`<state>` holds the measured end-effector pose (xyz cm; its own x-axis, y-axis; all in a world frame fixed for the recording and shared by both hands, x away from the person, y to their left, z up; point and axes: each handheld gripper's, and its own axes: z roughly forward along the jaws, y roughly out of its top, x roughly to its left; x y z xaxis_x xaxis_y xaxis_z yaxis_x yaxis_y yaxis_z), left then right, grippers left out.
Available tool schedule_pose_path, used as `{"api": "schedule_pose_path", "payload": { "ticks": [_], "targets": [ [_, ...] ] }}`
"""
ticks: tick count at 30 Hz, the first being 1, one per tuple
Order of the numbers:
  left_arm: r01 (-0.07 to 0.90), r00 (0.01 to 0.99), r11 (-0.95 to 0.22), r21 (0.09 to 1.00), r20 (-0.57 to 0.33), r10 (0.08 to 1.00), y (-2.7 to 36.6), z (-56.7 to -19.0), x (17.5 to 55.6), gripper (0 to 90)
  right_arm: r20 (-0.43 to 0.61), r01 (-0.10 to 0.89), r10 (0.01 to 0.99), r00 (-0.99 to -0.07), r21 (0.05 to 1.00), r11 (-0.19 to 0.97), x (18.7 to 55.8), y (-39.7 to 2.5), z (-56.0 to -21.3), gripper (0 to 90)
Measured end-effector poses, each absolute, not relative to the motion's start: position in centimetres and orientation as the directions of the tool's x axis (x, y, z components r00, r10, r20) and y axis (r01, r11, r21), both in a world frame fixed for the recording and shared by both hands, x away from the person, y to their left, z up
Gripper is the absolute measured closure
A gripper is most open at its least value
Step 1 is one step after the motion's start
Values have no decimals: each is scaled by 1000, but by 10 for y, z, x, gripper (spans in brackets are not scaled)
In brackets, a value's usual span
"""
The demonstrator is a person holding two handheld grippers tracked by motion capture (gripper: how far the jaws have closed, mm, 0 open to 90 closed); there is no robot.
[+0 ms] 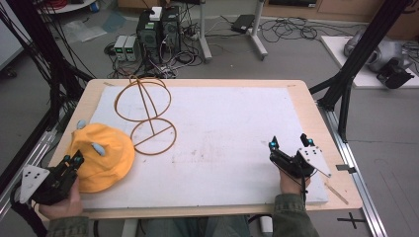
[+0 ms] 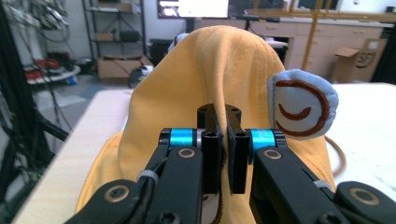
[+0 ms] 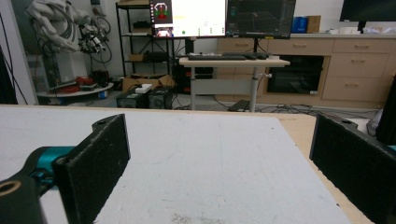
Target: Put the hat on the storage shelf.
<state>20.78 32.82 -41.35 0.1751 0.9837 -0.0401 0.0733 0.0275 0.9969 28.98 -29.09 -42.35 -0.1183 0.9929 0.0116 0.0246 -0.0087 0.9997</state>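
Yellow hat [image 1: 101,158] — a soft cloth one with small pale-blue ears — lies at the near left of the table [image 1: 306,106], partly on the white mat [image 1: 222,128] that covers most of the wooden top. In the left gripper view a blue ear [image 2: 301,103] stitched with brown curves stands at the hat's right side. Just right of the hat and a little farther off stands a wire stand [image 1: 148,111] of thin tan hoops, its round base flat on the mat near the hat's edge.

At the near left corner the left gripper [image 1: 74,160] has its jaws pressed together on a fold of the yellow cloth at the hat's near rim; the left gripper view shows the fabric pinched between them.

At the near right, well apart from the hat, the right gripper [image 1: 289,143] rests low over the mat with its jaws spread wide — bare mat between them.
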Motion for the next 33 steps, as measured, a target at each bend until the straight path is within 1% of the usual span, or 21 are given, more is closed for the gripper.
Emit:
{"api": "schedule_pose_path", "payload": {
  "ticks": [4, 7, 12, 15, 17, 18, 19, 20, 21, 22, 24, 26, 28, 29, 32, 33],
  "targets": [
    [20, 121, 57, 998, -59, 991, 332, -403, 203, 870, 26, 22, 993, -118, 999, -23, 291, -292, -423, 45],
    [5, 105, 50, 999, -51, 993, 331, -400, 203, 870, 35, 21, 992, -124, 999, -33, 291, -292, -423, 45],
    [-18, 107, 70, 997, -68, 992, 327, -392, 208, 870, 34, 28, 990, -133, 999, -31, 291, -289, -424, 45],
    [-32, 102, 55, 998, -51, 993, 325, -384, 211, 870, 30, 30, 990, -137, 999, -27, 292, -288, -424, 46],
    [-62, 88, 47, 997, -41, 995, 324, -371, 214, 870, 30, 36, 989, -142, 999, -25, 292, -287, -424, 46],
    [-62, 88, 47, 997, -41, 995, 324, -371, 214, 870, 31, 34, 989, -143, 999, -26, 292, -287, -424, 45],
    [-83, 86, 27, 996, -20, 996, 324, -360, 216, 870, 31, 33, 989, -144, 999, -26, 292, -287, -424, 46],
    [-83, 86, 27, 996, -20, 996, 324, -360, 216, 870, 31, 33, 989, -144, 999, -26, 292, -287, -424, 46],
    [-96, 94, 6, 995, 4, 996, 323, -346, 219, 870, 38, 26, 989, -143, 999, -35, 292, -287, -423, 46],
    [-96, 94, 6, 995, 4, 996, 323, -346, 219, 870, 46, 25, 989, -143, 999, -43, 292, -287, -423, 46],
    [-116, 96, -14, 993, 25, 995, 321, -328, 221, 870, 51, 27, 988, -144, 999, -47, 292, -287, -423, 46],
    [-129, 95, -18, 992, 30, 995, 320, -321, 222, 870, 51, 28, 988, -146, 998, -47, 293, -287, -423, 46],
    [-154, 99, -33, 987, 49, 994, 317, -301, 223, 870, 48, 24, 988, -148, 999, -45, 293, -287, -423, 46],
    [-154, 99, -33, 987, 49, 994, 317, -301, 223, 870, 46, 25, 988, -150, 999, -43, 293, -287, -423, 46],
    [-187, 104, -48, 981, 68, 992, 311, -277, 225, 870, 42, 26, 988, -150, 999, -38, 293, -287, -424, 46],
    [-187, 104, -48, 981, 68, 992, 311, -277, 225, 870, 42, 25, 988, -151, 999, -39, 294, -287, -424, 46]
  ]
}}
